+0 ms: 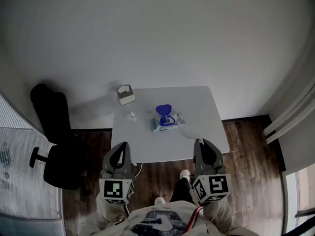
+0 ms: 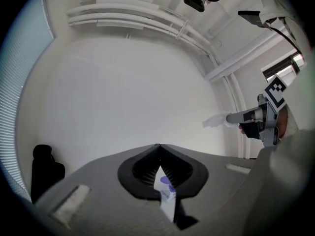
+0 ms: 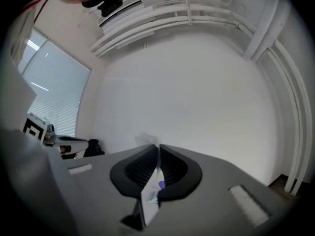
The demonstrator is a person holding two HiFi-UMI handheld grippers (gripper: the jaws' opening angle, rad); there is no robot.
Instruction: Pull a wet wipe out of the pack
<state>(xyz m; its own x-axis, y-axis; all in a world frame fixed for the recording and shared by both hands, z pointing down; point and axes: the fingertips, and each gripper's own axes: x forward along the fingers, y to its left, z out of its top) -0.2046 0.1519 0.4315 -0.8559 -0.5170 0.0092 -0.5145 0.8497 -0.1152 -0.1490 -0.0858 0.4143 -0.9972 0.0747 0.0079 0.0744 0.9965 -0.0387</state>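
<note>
The wet wipe pack (image 1: 165, 122) lies near the middle of the white table (image 1: 197, 100), its blue lid (image 1: 163, 110) flipped up. My right gripper (image 1: 199, 141) is off the table's near right edge, shut on a white wet wipe (image 1: 189, 132) that trails from its tips. The left gripper view shows that wipe (image 2: 214, 122) hanging from the right gripper (image 2: 231, 117). In the right gripper view only a wisp of the wipe (image 3: 145, 139) shows above the shut tips (image 3: 158, 146). My left gripper (image 1: 124, 144) hovers off the near left edge, jaws together and empty (image 2: 158, 146).
A tissue box (image 1: 125, 94) stands at the table's far left corner, with a crumpled wipe (image 1: 131, 115) lying in front of it. A black office chair (image 1: 54, 132) sits left of the table. Dark wood floor lies under the person's feet.
</note>
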